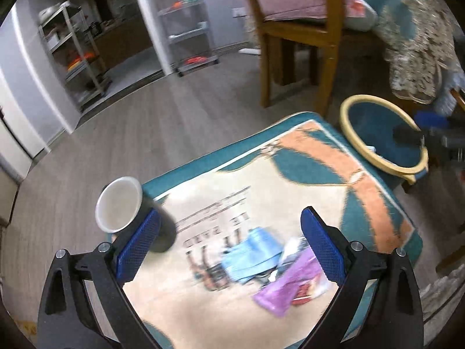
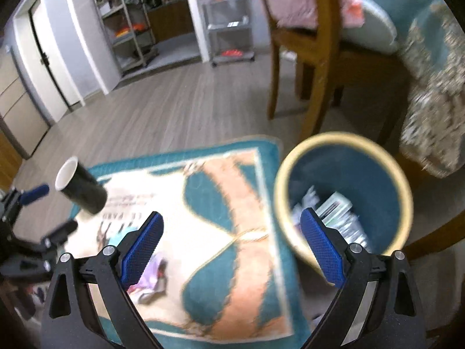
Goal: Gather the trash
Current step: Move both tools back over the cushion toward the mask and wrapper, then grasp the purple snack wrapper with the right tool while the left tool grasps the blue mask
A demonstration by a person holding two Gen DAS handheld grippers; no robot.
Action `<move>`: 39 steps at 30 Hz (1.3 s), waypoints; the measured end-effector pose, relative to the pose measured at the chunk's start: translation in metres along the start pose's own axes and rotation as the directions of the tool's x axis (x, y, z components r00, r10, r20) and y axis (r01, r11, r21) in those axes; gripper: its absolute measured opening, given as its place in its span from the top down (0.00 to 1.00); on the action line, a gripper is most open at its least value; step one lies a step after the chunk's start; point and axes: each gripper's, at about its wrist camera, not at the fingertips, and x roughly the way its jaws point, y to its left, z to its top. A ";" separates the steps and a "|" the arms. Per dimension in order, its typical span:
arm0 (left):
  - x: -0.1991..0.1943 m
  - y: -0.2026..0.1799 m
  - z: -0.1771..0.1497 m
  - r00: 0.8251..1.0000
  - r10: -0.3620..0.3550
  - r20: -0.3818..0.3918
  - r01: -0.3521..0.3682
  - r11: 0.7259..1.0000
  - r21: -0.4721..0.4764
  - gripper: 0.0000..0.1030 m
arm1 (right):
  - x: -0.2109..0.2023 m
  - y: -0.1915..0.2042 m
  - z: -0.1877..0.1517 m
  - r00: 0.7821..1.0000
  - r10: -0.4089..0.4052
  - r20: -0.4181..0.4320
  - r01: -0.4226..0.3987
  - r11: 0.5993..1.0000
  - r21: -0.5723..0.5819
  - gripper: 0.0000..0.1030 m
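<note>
A black paper cup (image 1: 136,212) with a white inside lies on its side at the rug's far left corner; it also shows in the right wrist view (image 2: 80,189). A light blue wrapper (image 1: 251,254) and a purple wrapper (image 1: 286,286) lie on the rug between the pads of my open, empty left gripper (image 1: 231,241). The purple wrapper also shows in the right wrist view (image 2: 151,270). A blue bin (image 2: 343,195) with a yellow rim holds several pieces of trash. My right gripper (image 2: 231,241) is open and empty, its right pad over the bin's near rim.
A teal, cream and orange rug (image 1: 290,192) covers the grey wood floor. A wooden chair (image 1: 296,37) with a pink cushion stands behind the bin (image 1: 380,133). Metal shelf racks (image 1: 75,52) stand at the back left. A patterned cloth (image 2: 433,107) hangs at the right.
</note>
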 end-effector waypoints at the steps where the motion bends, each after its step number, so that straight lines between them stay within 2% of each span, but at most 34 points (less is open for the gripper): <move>1: 0.002 0.005 -0.002 1.000 0.006 -0.006 -0.006 1.000 -0.009 0.07 | 0.009 0.007 -0.006 0.999 0.017 -0.029 -0.017 1.000 -0.002 0.08; 6: 0.020 0.022 -0.013 0.995 0.059 -0.075 -0.062 0.997 -0.035 0.07 | 0.040 0.037 -0.031 0.988 0.062 -0.139 -0.066 0.998 -0.024 0.08; 10: 0.029 0.032 -0.017 0.991 0.069 -0.112 -0.077 0.995 -0.068 0.07 | 0.050 0.058 -0.041 0.980 0.096 -0.175 -0.113 0.990 -0.088 0.10; 12: 0.031 0.038 -0.018 0.991 0.064 -0.120 -0.075 0.993 -0.094 0.07 | 0.053 0.073 -0.047 0.973 0.115 -0.198 -0.145 0.979 -0.143 0.19; 14: 0.033 0.042 -0.019 0.990 0.052 -0.129 -0.067 0.991 -0.118 0.07 | 0.056 0.081 -0.050 0.965 0.139 -0.224 -0.180 0.968 -0.174 0.32; 18: 0.040 0.045 -0.017 0.989 0.034 -0.147 -0.055 0.988 -0.145 0.07 | 0.072 0.096 -0.060 0.940 0.158 -0.303 -0.234 0.944 -0.232 0.45; 19: 0.041 0.044 -0.016 0.989 0.031 -0.148 -0.053 0.988 -0.145 0.07 | 0.075 0.098 -0.061 0.935 0.160 -0.316 -0.243 0.939 -0.242 0.53; 20: 0.042 0.043 -0.015 0.988 0.031 -0.149 -0.052 0.989 -0.139 0.07 | 0.079 0.101 -0.064 0.926 0.169 -0.337 -0.263 0.931 -0.255 0.67; 22: 0.045 0.040 -0.015 0.988 0.030 -0.152 -0.050 0.991 -0.127 0.07 | 0.083 0.105 -0.069 0.913 0.170 -0.370 -0.282 0.919 -0.274 0.79; 24: 0.047 0.039 -0.014 0.988 0.023 -0.155 -0.042 0.992 -0.122 0.07 | 0.079 0.107 -0.067 0.913 0.179 -0.367 -0.296 0.909 -0.294 0.94; 25: 0.048 0.038 -0.014 0.988 0.019 -0.155 -0.038 0.992 -0.123 0.07 | 0.077 0.107 -0.065 0.914 0.182 -0.362 -0.297 0.908 -0.295 0.95; 29: 0.052 0.036 -0.009 0.988 -0.003 -0.152 -0.017 0.991 -0.129 0.07 | 0.065 0.094 -0.046 0.925 0.208 -0.317 -0.292 0.924 -0.246 0.95; 30: 0.053 0.034 -0.008 0.988 -0.005 -0.152 -0.015 0.992 -0.126 0.07 | 0.063 0.091 -0.042 0.932 0.193 -0.308 -0.275 0.928 -0.251 0.95; 31: 0.055 0.033 -0.008 0.988 -0.007 -0.154 -0.012 0.993 -0.122 0.07 | 0.060 0.088 -0.038 0.947 0.147 -0.287 -0.228 0.934 -0.275 0.95; 34: 0.060 0.031 -0.009 0.986 -0.013 -0.166 -0.007 0.993 -0.118 0.07 | 0.056 0.072 -0.025 0.970 0.043 -0.241 -0.115 0.950 -0.290 0.95; 39: 0.069 0.024 -0.013 0.981 -0.026 -0.190 0.004 0.994 -0.113 0.07 | 0.051 0.034 -0.007 0.979 0.024 -0.205 -0.057 0.985 -0.161 0.95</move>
